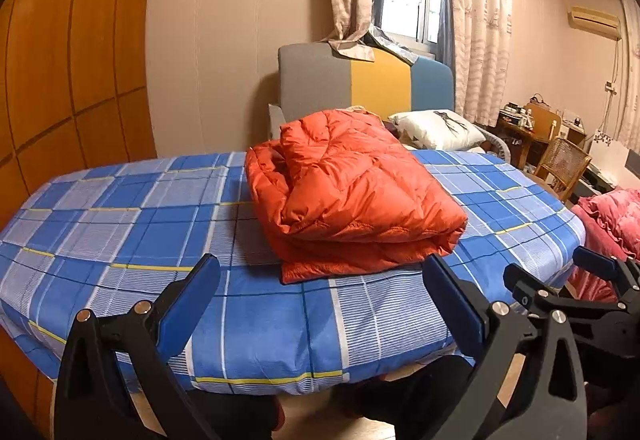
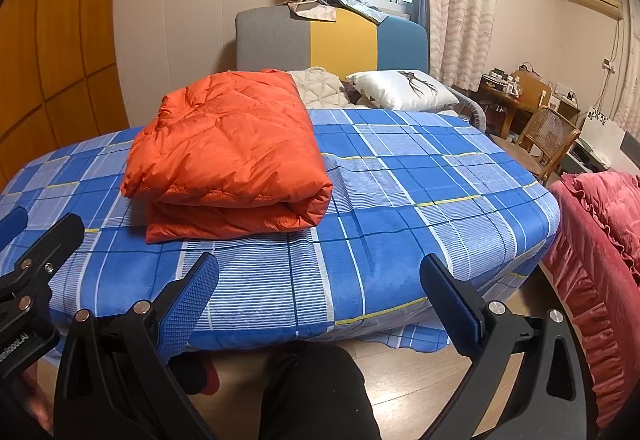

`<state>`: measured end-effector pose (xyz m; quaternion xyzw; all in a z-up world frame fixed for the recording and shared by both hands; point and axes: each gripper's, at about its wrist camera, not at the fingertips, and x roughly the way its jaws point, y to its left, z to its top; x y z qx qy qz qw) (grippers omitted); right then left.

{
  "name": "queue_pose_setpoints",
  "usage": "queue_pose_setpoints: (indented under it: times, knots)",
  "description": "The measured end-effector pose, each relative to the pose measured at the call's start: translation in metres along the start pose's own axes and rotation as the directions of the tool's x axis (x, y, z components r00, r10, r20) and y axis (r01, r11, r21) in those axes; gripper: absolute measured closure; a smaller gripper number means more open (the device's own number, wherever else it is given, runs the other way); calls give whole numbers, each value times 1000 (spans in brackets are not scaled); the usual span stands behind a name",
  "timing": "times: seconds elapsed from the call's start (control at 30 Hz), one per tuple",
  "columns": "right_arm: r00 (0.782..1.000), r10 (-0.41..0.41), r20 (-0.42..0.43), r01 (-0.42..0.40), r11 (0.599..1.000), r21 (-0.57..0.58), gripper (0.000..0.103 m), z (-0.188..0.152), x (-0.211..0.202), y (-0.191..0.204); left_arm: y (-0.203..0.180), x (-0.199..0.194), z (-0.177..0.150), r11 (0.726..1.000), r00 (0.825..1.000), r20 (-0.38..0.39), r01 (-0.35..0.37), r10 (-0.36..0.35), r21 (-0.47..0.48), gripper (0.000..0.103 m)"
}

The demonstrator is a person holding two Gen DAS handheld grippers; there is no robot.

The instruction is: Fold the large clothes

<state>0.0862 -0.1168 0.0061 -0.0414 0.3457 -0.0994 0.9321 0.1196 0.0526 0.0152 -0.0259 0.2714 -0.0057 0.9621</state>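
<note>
Orange puffer jacket (image 1: 352, 191) lies folded in a compact bundle on the bed (image 1: 120, 207), left of middle, likely finished. Left gripper (image 1: 320, 300) and right gripper (image 2: 320, 300) hang near the foot edge, jaws wide apart, holding nothing, clear of the cloth.

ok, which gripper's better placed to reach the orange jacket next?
Left, probably. In the left view the jacket sits nearly dead ahead of the left gripper; in the right view it lies off to the left of the right gripper. Both jaws open, empty.
</note>
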Motion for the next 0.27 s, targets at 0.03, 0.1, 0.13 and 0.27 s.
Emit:
queue_pose_setpoints:
  times: [0.03,0.1,0.13,0.27]
  knots:
    - [1000,0,0,0,1000,-1,3,0,1,-1,1,1,0,1000,1000,-8,-10,10,-2,2]
    - [1000,5,-6,-5,1000,2,3,0,3,-2,1,5,-1,1000,1000,-28,-11,11,-9,2]
    - [1000,7,-7,-7,1000,3,3,-1,4,-4,2,8,-3,1000,999,-42,-7,7,-16,2]
    - [1000,12,-16,-12,1000,6,3,-2,8,-7,7,13,-6,999,998,-67,0,-3,-45,2]
